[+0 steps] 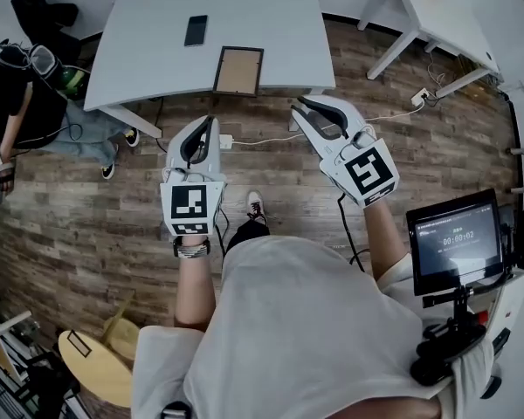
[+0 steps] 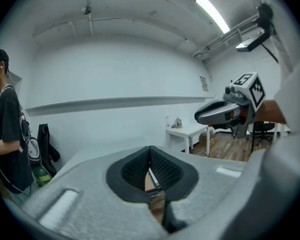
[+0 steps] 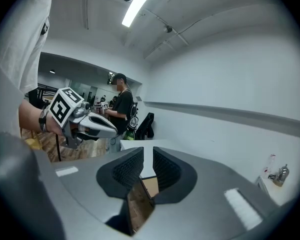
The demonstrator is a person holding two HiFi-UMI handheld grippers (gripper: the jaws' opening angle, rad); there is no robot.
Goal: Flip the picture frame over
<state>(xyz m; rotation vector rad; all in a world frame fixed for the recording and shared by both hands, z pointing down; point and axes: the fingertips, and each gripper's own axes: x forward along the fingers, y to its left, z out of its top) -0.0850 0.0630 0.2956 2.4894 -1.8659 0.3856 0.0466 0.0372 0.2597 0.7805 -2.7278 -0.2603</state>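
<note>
Head view: picture frame (image 1: 238, 71) lies flat, brown side up, at the bench (image 1: 148, 55) front edge, ahead between both claws and slightly longer front-to-back. Left claw (image 1: 208, 123) and right claw (image 1: 300, 103) are over open floor (image 1: 271, 173).
Left gripper view: left claw (image 2: 150, 152) pads together, empty.
Right gripper view: right claw (image 3: 146, 155) pads slightly apart with nothing gripped; frame (image 3: 150, 186) beyond the gap.

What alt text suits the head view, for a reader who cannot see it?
A picture frame lies flat near the front edge of a grey table, brown panel up, with a phone beyond it. Short of the table, over wood floor, a person holds the left gripper and right gripper, both empty.
</note>
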